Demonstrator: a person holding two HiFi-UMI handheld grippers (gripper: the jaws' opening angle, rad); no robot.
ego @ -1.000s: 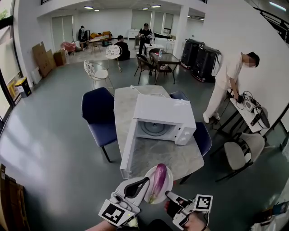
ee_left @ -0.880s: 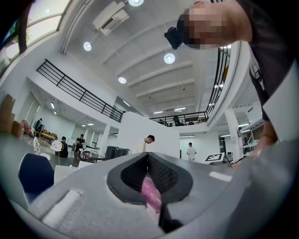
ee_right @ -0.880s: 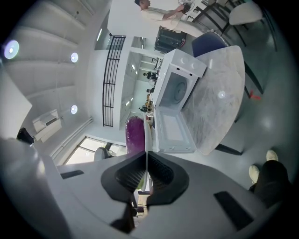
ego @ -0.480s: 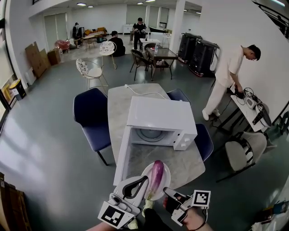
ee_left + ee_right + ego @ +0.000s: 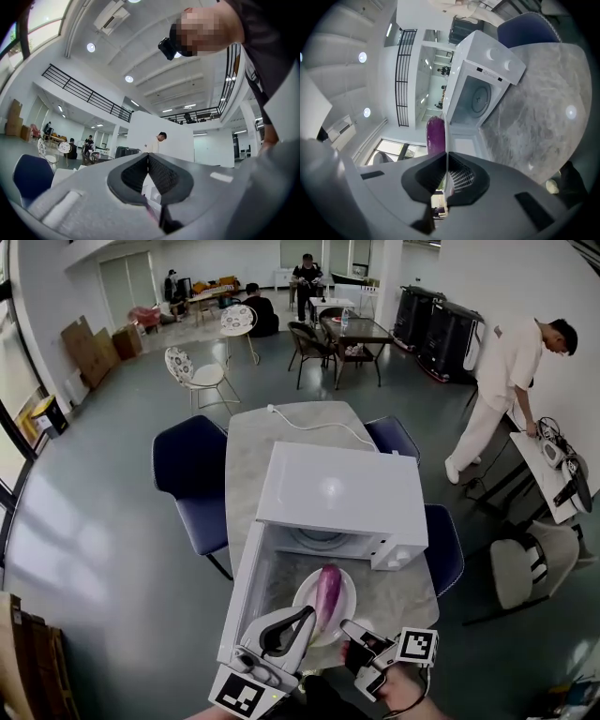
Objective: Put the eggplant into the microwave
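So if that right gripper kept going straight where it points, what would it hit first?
Probably the open microwave: the right gripper, shut on the plate carrying the eggplant, points at its cavity, though depth is unclear.

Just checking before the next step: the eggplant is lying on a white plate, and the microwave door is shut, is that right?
Not quite. The door of the microwave is open, swung out to the left, as the head view shows. The eggplant does lie on a white plate.
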